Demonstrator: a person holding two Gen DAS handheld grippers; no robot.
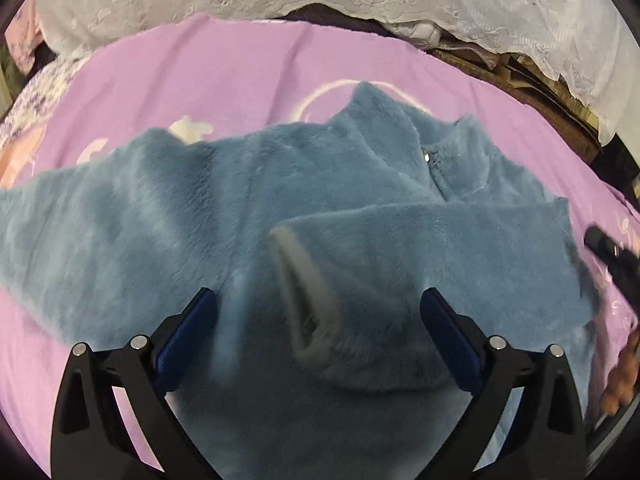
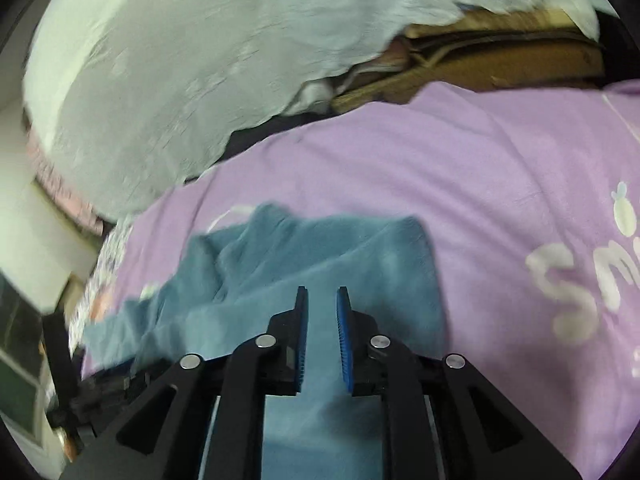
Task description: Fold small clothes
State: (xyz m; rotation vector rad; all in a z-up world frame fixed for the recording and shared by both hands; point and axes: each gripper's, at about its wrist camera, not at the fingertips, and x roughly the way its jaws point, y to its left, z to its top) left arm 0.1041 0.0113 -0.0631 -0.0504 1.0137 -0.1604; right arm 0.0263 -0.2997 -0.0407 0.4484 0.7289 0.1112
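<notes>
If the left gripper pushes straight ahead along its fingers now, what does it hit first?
Most likely the folded-over sleeve of the blue fleece jacket, near its grey cuff. The left gripper is open above it; depth is unclear.

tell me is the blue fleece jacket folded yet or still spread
Partly folded: one sleeve lies across the blue fleece jacket, the other side spread on the purple blanket.

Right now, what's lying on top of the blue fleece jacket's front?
One sleeve is folded across the jacket, grey cuff lining showing. It covers the lower zipper, so that part can't be seen.
</notes>
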